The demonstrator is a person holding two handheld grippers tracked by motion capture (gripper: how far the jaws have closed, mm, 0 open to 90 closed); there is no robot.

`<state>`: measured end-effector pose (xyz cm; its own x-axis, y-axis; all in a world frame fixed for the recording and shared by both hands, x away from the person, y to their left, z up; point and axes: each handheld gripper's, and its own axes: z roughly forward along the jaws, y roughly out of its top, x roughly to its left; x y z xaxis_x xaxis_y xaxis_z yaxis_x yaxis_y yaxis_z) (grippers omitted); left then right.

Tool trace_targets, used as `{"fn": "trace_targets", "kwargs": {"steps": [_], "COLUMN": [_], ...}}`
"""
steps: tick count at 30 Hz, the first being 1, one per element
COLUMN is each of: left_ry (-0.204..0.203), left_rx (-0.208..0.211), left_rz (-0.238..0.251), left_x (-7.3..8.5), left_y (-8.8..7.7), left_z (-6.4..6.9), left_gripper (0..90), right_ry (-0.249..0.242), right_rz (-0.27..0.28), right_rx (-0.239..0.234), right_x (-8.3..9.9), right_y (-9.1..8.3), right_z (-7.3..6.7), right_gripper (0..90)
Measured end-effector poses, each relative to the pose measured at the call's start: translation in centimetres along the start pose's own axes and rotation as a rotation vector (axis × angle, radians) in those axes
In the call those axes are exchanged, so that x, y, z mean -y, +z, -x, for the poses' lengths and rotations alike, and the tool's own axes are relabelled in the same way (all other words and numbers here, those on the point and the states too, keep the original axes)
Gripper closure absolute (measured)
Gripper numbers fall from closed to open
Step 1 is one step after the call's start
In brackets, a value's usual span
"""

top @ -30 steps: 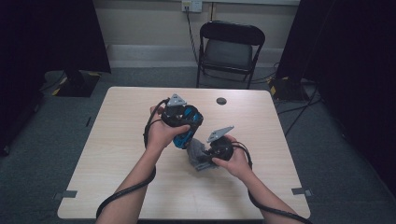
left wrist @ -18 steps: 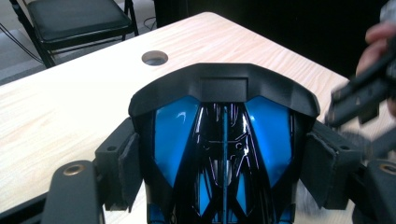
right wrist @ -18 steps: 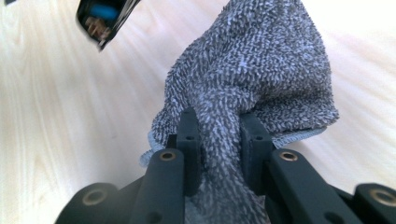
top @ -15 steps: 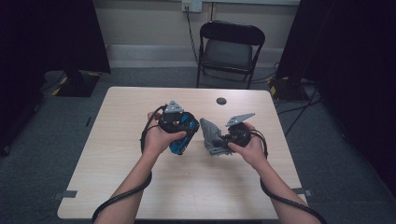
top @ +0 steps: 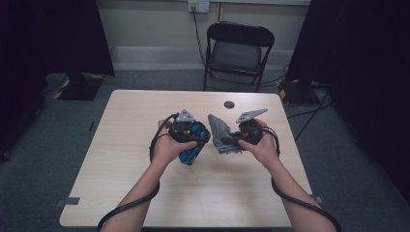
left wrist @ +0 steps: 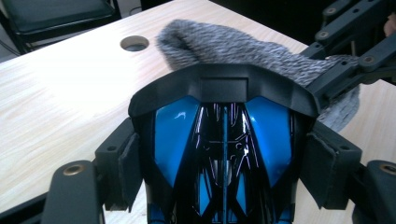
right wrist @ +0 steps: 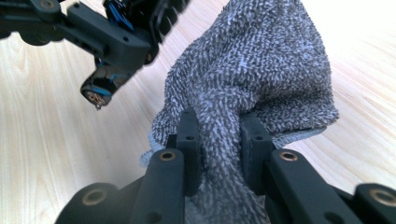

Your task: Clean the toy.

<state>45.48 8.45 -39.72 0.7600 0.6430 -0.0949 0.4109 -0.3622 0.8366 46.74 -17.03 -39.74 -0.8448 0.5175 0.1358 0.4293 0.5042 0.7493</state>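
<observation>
A light wood-grain desk (top: pixel 121 164) with rounded corners stands on a grey carpeted floor (top: pixel 43 159). Near its far edge is a small round dark cable hole (top: pixel 229 104). A grey knitted cloth (top: pixel 218 133) hangs just above the top; whether it touches cannot be told.

Grey knit cloth (top: pixel 221 133), bunched, lifted at frame centre; shiny blue-black toy car (top: pixel 190 151) just left, tilted.
</observation>
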Motion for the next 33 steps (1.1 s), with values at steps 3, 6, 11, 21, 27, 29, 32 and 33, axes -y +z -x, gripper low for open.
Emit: {"fn": "trace_targets", "kwargs": {"steps": [3,6,11,21,27,29,32,33], "left_ry": [0.005,0.004,0.003,-0.006,-0.008,-0.010,-0.016,-0.017], "left_rx": [0.006,0.011,0.016,0.014,0.006,0.006,0.004,0.005], "left_rz": [-0.002,-0.006,-0.013,-0.004,-0.003,-0.005,0.002,0.002], "left_x": [-0.2,-0.3,-0.4,-0.7,-0.9,-0.8,-0.8,-0.8], "left_y": [0.2,0.4,0.7,0.8,0.7,0.7,0.7,0.7], "left_z": [0.2,0.3,0.4,0.5,0.4,0.3,0.2,0.3], "left_gripper": [25.4,25.4,25.5,25.4,25.4,25.4,25.4,25.4], "right_ry": [-0.012,-0.021,-0.024,-0.033,-0.033,-0.028,-0.026,-0.026], "right_rz": [-0.005,-0.012,-0.007,-0.019,-0.020,-0.020,-0.024,-0.025], "right_rx": [-0.013,-0.024,-0.036,-0.059,-0.071,-0.071,-0.079,-0.082], "right_x": [-0.1,-0.1,0.0,0.5,0.6,0.6,0.8,0.9], "right_y": [0.4,0.9,1.4,2.5,3.3,3.5,3.8,4.0], "right_z": [-0.3,-0.6,-1.1,-1.8,-2.5,-2.6,-2.7,-2.8], "right_gripper": [73.7,73.7,73.7,73.7,73.6,73.5,73.5,73.5]}}
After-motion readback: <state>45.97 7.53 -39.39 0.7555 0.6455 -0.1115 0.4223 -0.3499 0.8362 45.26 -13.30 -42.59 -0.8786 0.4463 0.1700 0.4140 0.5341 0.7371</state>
